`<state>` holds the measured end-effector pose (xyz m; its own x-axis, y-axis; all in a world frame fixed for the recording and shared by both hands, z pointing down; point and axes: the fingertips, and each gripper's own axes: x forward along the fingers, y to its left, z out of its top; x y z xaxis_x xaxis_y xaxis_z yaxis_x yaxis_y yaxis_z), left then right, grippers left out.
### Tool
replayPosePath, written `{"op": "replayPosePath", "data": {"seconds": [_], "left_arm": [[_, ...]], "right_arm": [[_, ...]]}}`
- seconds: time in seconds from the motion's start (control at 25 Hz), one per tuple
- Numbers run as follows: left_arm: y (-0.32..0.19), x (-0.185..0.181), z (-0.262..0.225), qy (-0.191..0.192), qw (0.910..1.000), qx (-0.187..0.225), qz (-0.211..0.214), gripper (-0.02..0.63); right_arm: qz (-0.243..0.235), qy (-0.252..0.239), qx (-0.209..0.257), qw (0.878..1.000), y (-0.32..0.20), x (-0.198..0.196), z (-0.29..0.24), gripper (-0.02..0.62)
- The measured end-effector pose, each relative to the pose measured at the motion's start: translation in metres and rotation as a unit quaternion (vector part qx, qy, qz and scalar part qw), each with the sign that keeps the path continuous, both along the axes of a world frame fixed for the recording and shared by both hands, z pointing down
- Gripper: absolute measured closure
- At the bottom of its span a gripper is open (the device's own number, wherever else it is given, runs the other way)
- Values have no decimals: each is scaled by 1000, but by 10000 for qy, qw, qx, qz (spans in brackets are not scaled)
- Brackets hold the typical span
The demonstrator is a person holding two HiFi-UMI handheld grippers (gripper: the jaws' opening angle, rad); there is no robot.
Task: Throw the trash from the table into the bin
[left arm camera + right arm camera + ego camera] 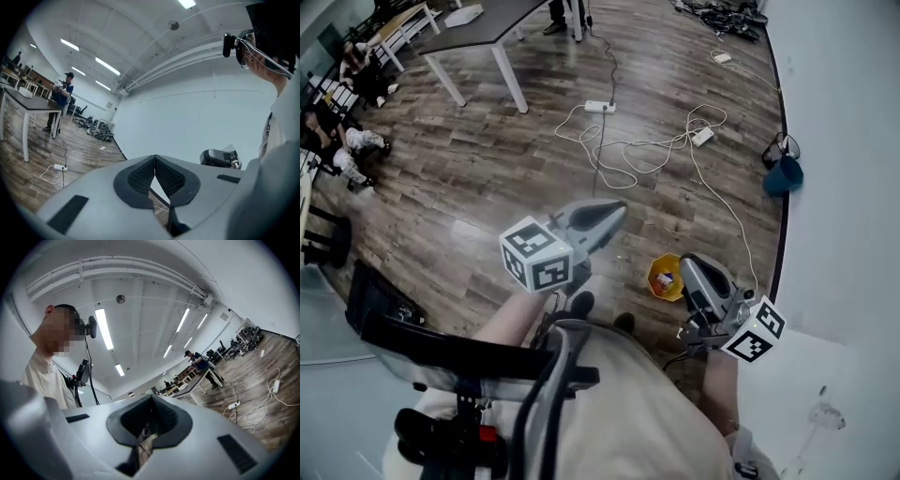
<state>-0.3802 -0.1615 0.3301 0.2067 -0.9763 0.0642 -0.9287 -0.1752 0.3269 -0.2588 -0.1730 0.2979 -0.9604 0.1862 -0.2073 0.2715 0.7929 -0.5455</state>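
Far off at the top left stands the dark counter, with a flat white thing on it. It may be trash, but it is too small to tell, and I cannot tell which way it lies long. The left gripper is shut tight, with nothing between its fingers. It points out over the wood floor, and I think it is the nearer one to the counter. White cables and a power strip lie on the floor in between, so there is more room to walk on the left side. Down close, the small yellow bin sits on the floor, just beside the right gripper. That one is shut too and holds nothing. Further right, a blue bucket stands by the white wall.
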Motion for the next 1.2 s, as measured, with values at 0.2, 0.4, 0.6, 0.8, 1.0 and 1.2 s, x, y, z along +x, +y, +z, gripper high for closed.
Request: {"op": "replayPosePath", "data": {"seconds": [0.2,0.4,0.6,0.8,1.0,1.2], "left_arm": [[19,-23,5,77,9992,-66,390,594],[40,-50,9,219,9959,-25,880,594],[49,-48,27,188,9896,-2,1423,594],[36,9,32,97,9735,64,2283,594],[41,80,29,28,9535,138,3011,594],[65,158,25,-8,9229,248,3842,595]], "right_arm": [[409,125,22,9991,25,-23,-1,579],[870,328,133,9956,71,-53,4,579],[1163,477,180,9919,99,-69,28,580],[1801,538,123,9821,99,-30,35,580],[2607,524,308,9635,110,32,33,580],[3341,443,517,9401,139,96,38,580]]}}
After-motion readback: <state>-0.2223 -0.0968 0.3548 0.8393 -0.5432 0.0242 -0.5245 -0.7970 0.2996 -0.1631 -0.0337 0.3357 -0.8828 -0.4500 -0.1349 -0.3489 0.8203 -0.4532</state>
